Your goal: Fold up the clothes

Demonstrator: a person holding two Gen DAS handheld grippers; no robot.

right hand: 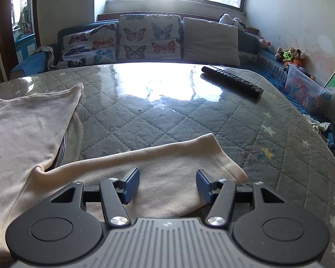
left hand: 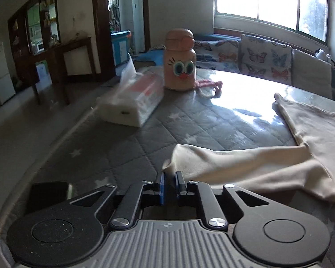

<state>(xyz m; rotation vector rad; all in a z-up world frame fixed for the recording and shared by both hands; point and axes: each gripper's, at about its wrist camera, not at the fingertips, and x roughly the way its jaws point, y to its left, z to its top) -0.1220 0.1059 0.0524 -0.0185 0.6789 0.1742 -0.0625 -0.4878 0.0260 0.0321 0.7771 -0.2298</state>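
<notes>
A cream long-sleeved garment [left hand: 279, 156] lies spread on the quilted grey table [left hand: 127, 147]. In the left wrist view my left gripper [left hand: 170, 182] has its blue pads nearly together at the cuff of one sleeve [left hand: 189, 160]; a bit of the cuff edge lies between the pads. In the right wrist view the garment's body [right hand: 22, 134] lies at the left and the other sleeve [right hand: 167, 163] runs across in front. My right gripper [right hand: 167, 184] is open, its pads wide apart just above that sleeve near its cuff [right hand: 225, 163].
A tissue pack [left hand: 131, 98], a peach bottle with cartoon eyes [left hand: 181, 62] and a pink cord [left hand: 212, 87] stand at the far side. A black phone [left hand: 49, 194] lies near the left gripper. A remote control [right hand: 232, 82] lies at the right. A sofa with butterfly cushions [right hand: 145, 38] is behind.
</notes>
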